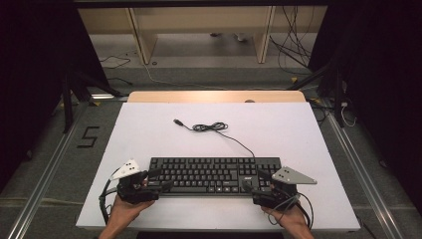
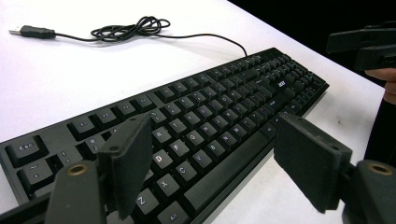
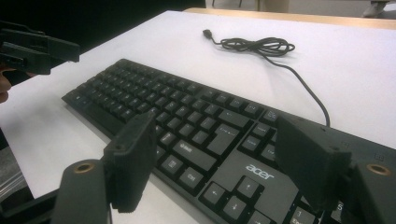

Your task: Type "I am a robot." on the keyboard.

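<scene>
Both hands are entering from the frame's bottom edge, pointing the left gripper [image 1: 154, 180] and right gripper [image 1: 251, 185], jaws gaping wide and empty, at the keyboard's [image 1: 214, 174] two ends.

— What surrounds the white surface [image 1: 149, 129]?

— A grey floor [image 1: 50, 164] with metal rails [image 1: 47, 169] running along both sides, and a black "5" mark [image 1: 87, 137] at the left.

— And farther back?

— A light wooden frame [image 1: 199, 25] (its legs stand on the floor) with loose cables [image 1: 291, 50] trailing beside it. Black curtains [image 1: 383, 74] darken both flanks; a wooden edge [image 1: 216, 96] borders the far side.
</scene>
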Demonstrator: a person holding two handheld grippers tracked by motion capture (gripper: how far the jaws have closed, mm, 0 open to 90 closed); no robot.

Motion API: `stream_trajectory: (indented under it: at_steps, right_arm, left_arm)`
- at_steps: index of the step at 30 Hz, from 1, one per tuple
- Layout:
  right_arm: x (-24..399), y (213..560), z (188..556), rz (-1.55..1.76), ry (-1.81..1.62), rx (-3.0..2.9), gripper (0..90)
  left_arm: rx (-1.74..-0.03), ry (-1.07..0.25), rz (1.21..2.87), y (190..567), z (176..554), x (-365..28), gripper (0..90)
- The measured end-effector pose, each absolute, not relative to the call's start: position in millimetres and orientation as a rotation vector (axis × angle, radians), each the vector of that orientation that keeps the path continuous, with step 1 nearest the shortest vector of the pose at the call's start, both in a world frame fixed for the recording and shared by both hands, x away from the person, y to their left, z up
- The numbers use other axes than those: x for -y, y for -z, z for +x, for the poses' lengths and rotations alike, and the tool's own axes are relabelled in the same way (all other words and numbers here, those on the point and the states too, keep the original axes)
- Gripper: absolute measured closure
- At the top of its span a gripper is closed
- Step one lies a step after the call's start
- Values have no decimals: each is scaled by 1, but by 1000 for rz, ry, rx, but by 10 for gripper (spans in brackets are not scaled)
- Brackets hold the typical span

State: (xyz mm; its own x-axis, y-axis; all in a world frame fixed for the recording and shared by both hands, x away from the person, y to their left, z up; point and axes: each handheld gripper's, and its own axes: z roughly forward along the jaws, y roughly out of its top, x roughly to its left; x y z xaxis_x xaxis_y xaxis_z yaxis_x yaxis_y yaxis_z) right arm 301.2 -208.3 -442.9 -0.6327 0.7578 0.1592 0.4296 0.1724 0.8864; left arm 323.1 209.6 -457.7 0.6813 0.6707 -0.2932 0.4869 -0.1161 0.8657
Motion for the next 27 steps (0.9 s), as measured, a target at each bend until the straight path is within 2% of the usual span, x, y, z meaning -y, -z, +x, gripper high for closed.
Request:
stream_trajectory:
  at_steps: [14, 27]
  right_arm:
    - [204, 444, 303, 1128, -1432, -2150, 315]
    - [175, 446, 315, 1105, -1427, -2233, 335]
  left_arm:
    - [-930, -203, 1767, 458, 323, -210, 276]
    - [-992, -226, 1768, 459, 328, -216, 281]
